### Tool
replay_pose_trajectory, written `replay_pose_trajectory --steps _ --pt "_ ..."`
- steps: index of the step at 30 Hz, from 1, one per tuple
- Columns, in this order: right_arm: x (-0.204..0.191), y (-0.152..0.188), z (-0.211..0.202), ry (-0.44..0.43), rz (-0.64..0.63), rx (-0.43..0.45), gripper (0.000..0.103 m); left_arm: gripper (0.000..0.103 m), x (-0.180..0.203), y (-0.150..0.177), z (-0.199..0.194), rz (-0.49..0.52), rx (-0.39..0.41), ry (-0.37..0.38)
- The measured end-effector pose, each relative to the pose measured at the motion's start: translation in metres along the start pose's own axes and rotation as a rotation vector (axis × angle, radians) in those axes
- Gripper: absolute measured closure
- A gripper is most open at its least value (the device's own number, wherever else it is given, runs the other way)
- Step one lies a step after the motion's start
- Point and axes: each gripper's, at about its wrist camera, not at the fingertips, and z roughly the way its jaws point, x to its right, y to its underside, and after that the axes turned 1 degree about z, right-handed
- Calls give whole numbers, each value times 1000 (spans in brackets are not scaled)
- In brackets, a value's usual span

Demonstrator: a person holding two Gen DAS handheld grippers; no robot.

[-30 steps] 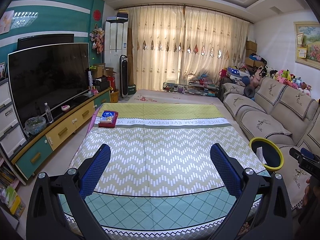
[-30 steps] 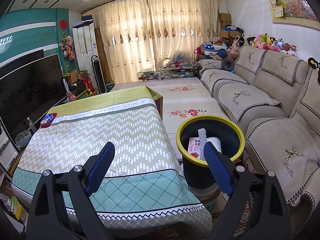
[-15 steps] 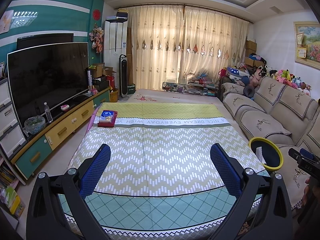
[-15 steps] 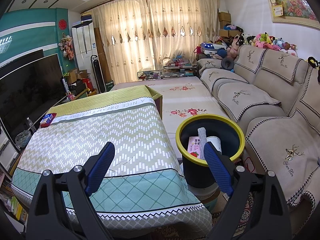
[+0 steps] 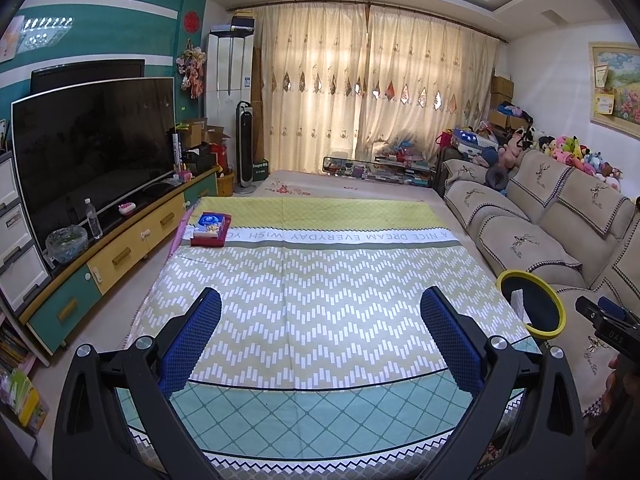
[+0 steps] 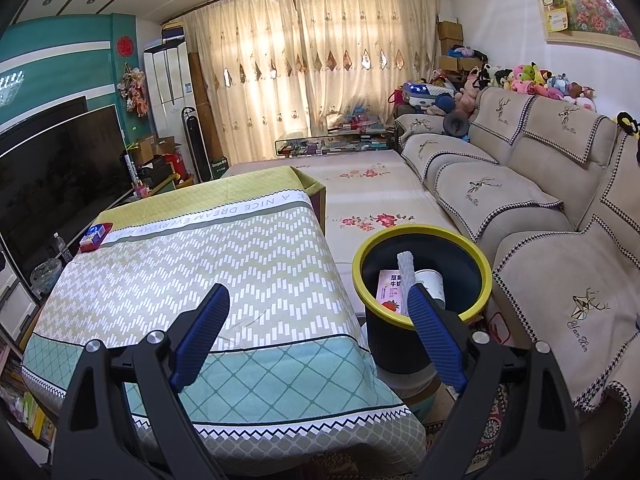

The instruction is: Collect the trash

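Both tongs stand spread wide and hold nothing: the left gripper point(image 5: 320, 320) over the table cloth point(image 5: 320, 280), the right gripper point(image 6: 316, 320) near the yellow-rimmed trash bin point(image 6: 424, 316), which holds a pink carton point(image 6: 390, 290), a paper cup point(image 6: 430, 282) and a white foam sleeve point(image 6: 405, 270).

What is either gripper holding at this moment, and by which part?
Nothing. The left gripper and the right gripper both have open, empty fingers above the table; the collected trash already lies in the bin.

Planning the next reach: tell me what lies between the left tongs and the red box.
Only bare patterned tablecloth lies between the open left tongs and the red box, per the left wrist view.
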Motion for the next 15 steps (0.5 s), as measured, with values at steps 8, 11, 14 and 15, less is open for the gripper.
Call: replay_pose_trajectory --steps 8,11,14,15 --pt "2 -1 12 -1 8 -23 15 5 3 -3 15 11 -20 33" --pt "-4 -9 25 2 -15 -32 11 5 -8 -12 45 -11 -61 29" --pt "-17 -24 50 3 -58 -49 7 5 -23 -19 83 -38 -96 18" --pt "-24 -29 62 3 -75 -62 7 5 -27 -20 98 -47 -115 15"
